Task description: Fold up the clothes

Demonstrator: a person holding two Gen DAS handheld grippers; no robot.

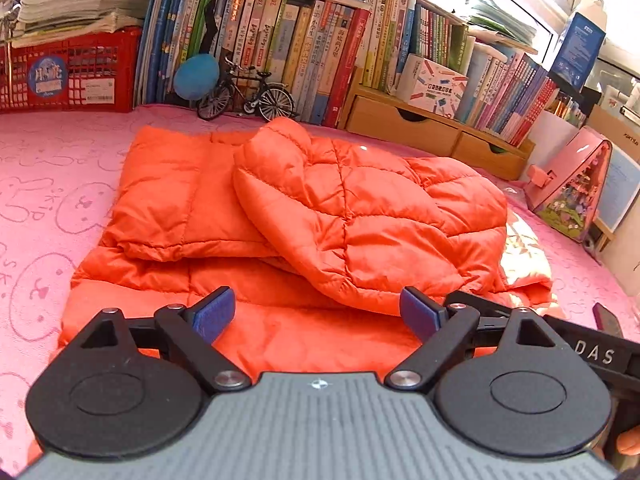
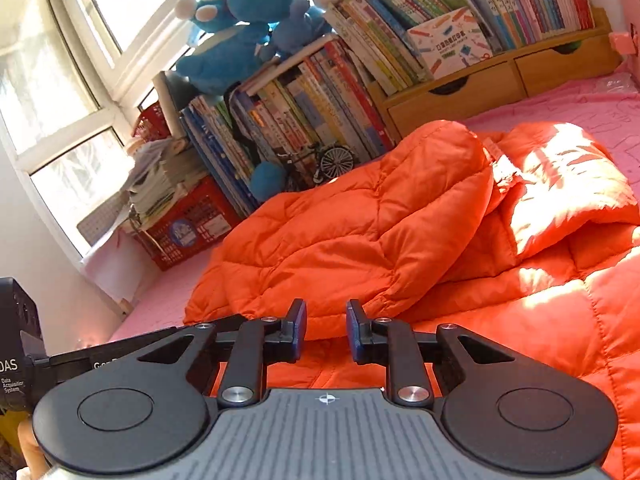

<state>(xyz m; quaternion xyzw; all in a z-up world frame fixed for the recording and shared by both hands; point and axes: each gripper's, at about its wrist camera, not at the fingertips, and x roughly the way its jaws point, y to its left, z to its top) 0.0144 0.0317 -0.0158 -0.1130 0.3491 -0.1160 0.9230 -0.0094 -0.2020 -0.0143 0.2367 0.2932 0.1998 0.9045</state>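
Jacket [image 1: 280, 216], orange quilted, lies partly folded on the pink bed [image 1: 52, 208], straight ahead of both claws.
Long axis runs from the claws toward the bookshelf [image 1: 304, 52]; a sleeve or side flap is doubled over the middle. Left claw [image 1: 316, 314] gapes wide over the near hem, nothing between the pads. Right claw [image 2: 326, 330] is narrowed, a gap left, empty, just short of the flap's edge. Near hem hidden under both claws; collar and zip not discernible.
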